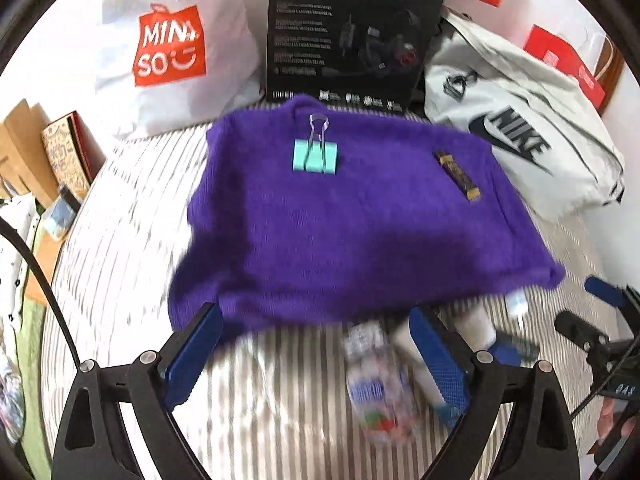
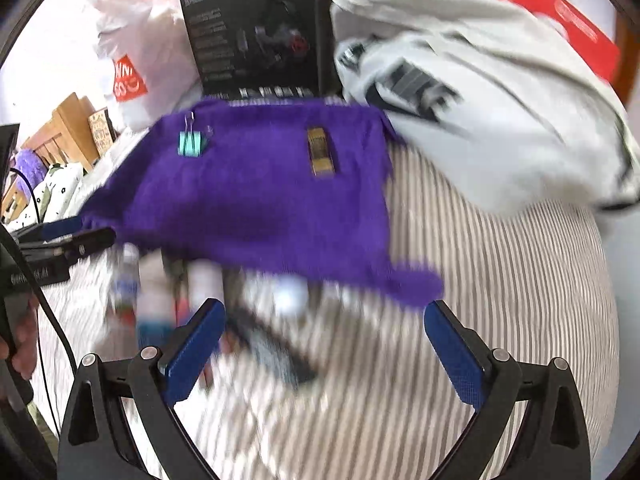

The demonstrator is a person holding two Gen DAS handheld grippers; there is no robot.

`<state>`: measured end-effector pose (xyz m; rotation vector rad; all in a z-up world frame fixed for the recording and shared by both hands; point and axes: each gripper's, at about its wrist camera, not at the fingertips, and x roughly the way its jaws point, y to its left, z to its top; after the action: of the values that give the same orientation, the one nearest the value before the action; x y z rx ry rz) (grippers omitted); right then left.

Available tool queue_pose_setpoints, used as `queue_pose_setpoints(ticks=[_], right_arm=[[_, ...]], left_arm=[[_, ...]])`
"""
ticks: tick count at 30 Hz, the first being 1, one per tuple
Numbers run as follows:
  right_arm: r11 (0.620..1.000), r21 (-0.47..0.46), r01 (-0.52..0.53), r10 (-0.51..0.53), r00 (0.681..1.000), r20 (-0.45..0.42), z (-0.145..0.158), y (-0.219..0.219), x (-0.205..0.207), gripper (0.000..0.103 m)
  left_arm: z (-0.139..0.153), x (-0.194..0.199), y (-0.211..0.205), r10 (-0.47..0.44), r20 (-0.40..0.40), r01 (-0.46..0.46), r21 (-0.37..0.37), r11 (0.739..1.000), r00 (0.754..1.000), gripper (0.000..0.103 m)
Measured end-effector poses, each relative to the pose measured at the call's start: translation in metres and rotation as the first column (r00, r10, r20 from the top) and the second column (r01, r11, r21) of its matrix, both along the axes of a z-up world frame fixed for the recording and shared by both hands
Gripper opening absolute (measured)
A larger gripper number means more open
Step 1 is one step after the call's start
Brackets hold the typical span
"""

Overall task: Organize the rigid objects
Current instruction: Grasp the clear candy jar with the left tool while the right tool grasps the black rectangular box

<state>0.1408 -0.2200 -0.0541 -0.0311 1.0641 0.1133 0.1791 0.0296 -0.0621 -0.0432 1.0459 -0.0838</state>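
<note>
Binder clip and gold bar on the purple cloth, both hand-held grippers released

Striped bedding (image 1: pixel 120 240) carries a fuzzy purple cloth (image 1: pixel 340 232) spread flat. At far left stands a white Miniso bag (image 1: pixel 172 44), with a black product box (image 1: pixel 352 28) upright beside it and a grey Nike bag (image 1: pixel 516 136) slumped to the right, touching the cloth's far right corner.

On the cloth, a teal binder clip (image 1: pixel 315 156) sits near the far edge, left of centre, its wire handles pointing away from the camera. Well apart from it, toward the right edge, lies a small gold and black bar-shaped item (image 1: pixel 458 176); what it is exactly cannot be told.

Off the cloth's near edge, on the bedding, lies a blurred cluster of small things: a clear bottle with a blue label (image 1: pixel 372 384), a white tube-like item (image 1: pixel 478 324), a white rounded object (image 2: pixel 292 296) and a dark flat item (image 2: pixel 276 348). Motion blur hides their details.

The left hand-held gripper (image 1: pixel 316 356) hovers low over the near edge of the cloth, fingers spread wide and holding nothing. The right hand-held gripper (image 2: pixel 324 348) is likewise spread apart and empty, above the cluster and the striped bedding.
</note>
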Motion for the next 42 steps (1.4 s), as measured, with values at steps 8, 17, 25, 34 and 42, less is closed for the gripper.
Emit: queue_pose_setpoints(ticks=[8,17,25,34,42], right_arm=[[0.998,0.054,0.030,-0.027,0.998,-0.055,-0.038,-0.023,-0.066,0.099],[1.000,-0.004,0.012,-0.012,1.000,0.002,-0.055,-0.014,-0.078,0.103],[1.000,-0.026,-0.004,0.005,0.998,0.060,-0.056,-0.012,-0.084,0.103],[1.000,-0.023,-0.004,0.005,0.998,0.058,-0.054,-0.011,-0.084,0.103],[0.985,-0.068,-0.159,0.162,0.985,0.050,-0.045,0.007,-0.051,0.079]], left_arm=[[-0.029,-0.025,-0.011,0.002,-0.059,-0.002,0.002,1.000,0.998,0.095],[-0.045,-0.033,-0.020,-0.010,-0.073,0.016,0.084,0.996,0.997,0.097],[-0.049,-0.032,-0.020,-0.026,-0.047,0.030,0.097,0.995,0.999,0.099],[-0.045,-0.039,-0.025,-0.042,0.032,0.040,0.077,0.996,0.999,0.065],[-0.040,-0.044,-0.025,-0.077,0.060,0.074,0.056,0.996,0.995,0.040]])
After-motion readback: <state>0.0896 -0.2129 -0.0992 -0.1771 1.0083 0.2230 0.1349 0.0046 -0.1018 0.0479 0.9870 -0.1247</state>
